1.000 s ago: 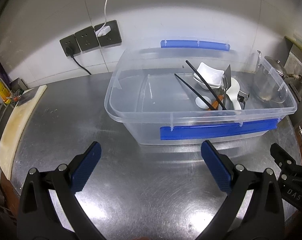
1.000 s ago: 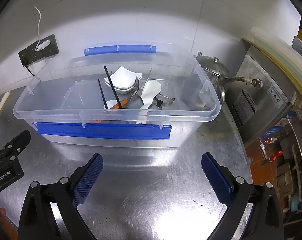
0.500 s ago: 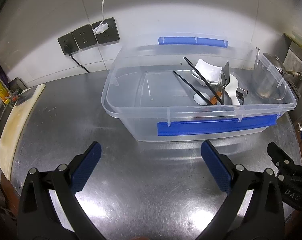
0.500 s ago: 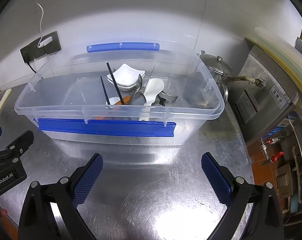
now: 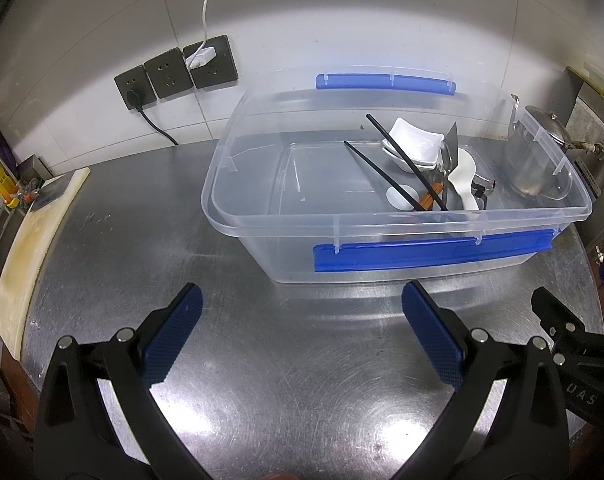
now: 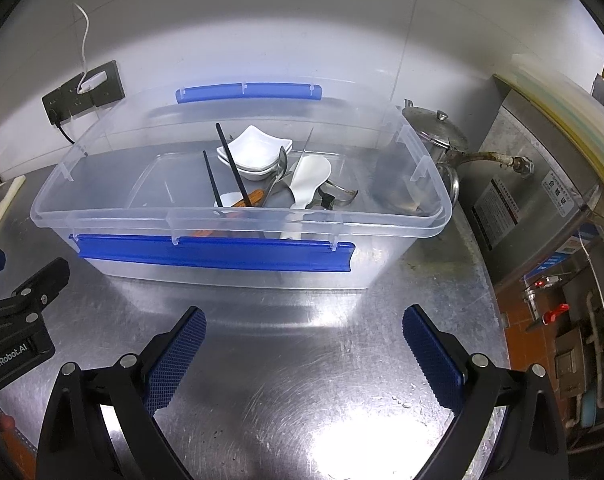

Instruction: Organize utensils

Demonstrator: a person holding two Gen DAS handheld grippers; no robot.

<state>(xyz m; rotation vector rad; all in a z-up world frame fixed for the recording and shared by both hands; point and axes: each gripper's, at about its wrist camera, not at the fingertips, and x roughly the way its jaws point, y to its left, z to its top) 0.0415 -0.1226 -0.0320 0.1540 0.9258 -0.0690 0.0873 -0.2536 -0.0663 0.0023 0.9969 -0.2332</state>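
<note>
Left wrist view: the left gripper (image 5: 302, 328) hangs over a bare stretch of the steel table (image 5: 122, 240) with its blue-padded jaws spread wide and nothing between them. Ahead of it, a little to the right, stands the clear plastic bin (image 5: 262, 224) with blue side latches, apart from the fingertips and not touched by them. The utensils lie heaped in the bin's right half: two black chopsticks (image 5: 386, 178) leaning crosswise over a stack of white square dishes (image 5: 416, 144), a white ceramic spoon (image 5: 464, 178), a metal spoon (image 5: 446, 160) and an orange-handled piece (image 5: 430, 200) beneath them. The bin's left half shows only its floor. A steel kettle (image 5: 534, 152) sits behind the bin's right end, seen through the plastic, and a pale cutting board (image 5: 26, 236) lies along the table's left edge below the wall sockets (image 5: 178, 72). Right wrist view: the right gripper (image 6: 304, 336) is likewise wide open and holds nothing, poised over the table just in front of the bin (image 6: 102, 216), whose near blue latch (image 6: 214, 252) faces it. The utensil pile (image 6: 270, 184) sits straight ahead inside the bin, well beyond the fingertips. At the left edge of this view the other gripper's black body (image 6: 18, 320) shows beside it.
</note>
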